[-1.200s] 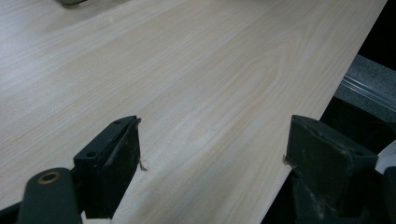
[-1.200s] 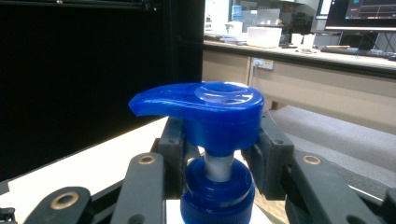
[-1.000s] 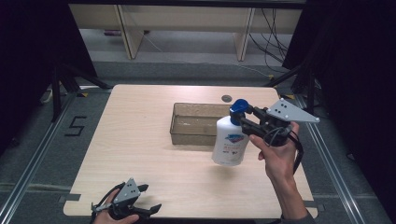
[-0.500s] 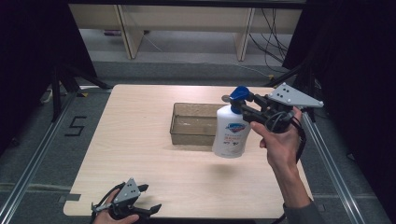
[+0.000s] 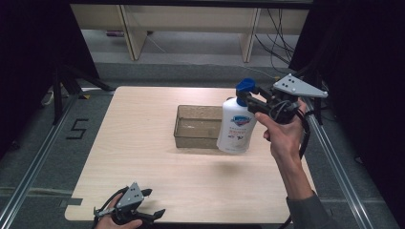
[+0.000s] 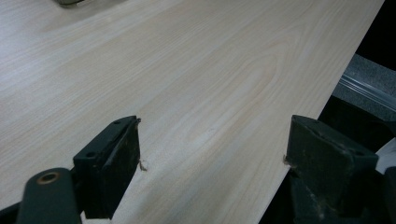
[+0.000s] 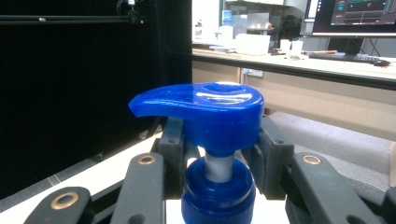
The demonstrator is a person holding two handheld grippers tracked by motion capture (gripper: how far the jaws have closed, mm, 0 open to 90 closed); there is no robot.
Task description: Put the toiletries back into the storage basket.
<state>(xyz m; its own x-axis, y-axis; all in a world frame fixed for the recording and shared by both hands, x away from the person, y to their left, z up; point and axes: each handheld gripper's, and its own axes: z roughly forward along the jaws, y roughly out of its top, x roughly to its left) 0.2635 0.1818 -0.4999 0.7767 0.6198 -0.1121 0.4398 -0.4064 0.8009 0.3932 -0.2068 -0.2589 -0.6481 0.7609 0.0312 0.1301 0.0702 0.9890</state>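
Black jaws of the left gripper (image 5: 143, 214) sit wide apart near the front edge of the table (image 5: 143, 157), at about 7 o'clock, with nothing between them. In the left gripper view its fingers (image 6: 112, 158) frame only bare pale wood. This hand has not moved.

White and blue is the soap bottle (image 5: 236, 126), and this is what has changed. A second ago it hung lower and closer to the person. Now it is higher up and has drifted away from the person, toward 2 o'clock. It hangs in the air, touching nothing below, and its faint shadow lies on the wood under it. The right gripper (image 5: 248, 101) is clamped on the bottle's thin neck, just under the blue pump head (image 7: 205, 109), and its fingers (image 7: 175, 149) press in from both sides. I think the bottle is being carried over to the box, and that the trip is partly done.

Next comes the clear plastic box (image 5: 198, 126) in the middle of the table. The bottle hangs just past its right end, at about 3 o'clock from it. The box looks empty, so nothing blocks the way in. Its near wall could catch the bottle's bottom if it came down too soon.

Farther off are wooden shelf legs (image 5: 129, 28) and some cables on the floor.
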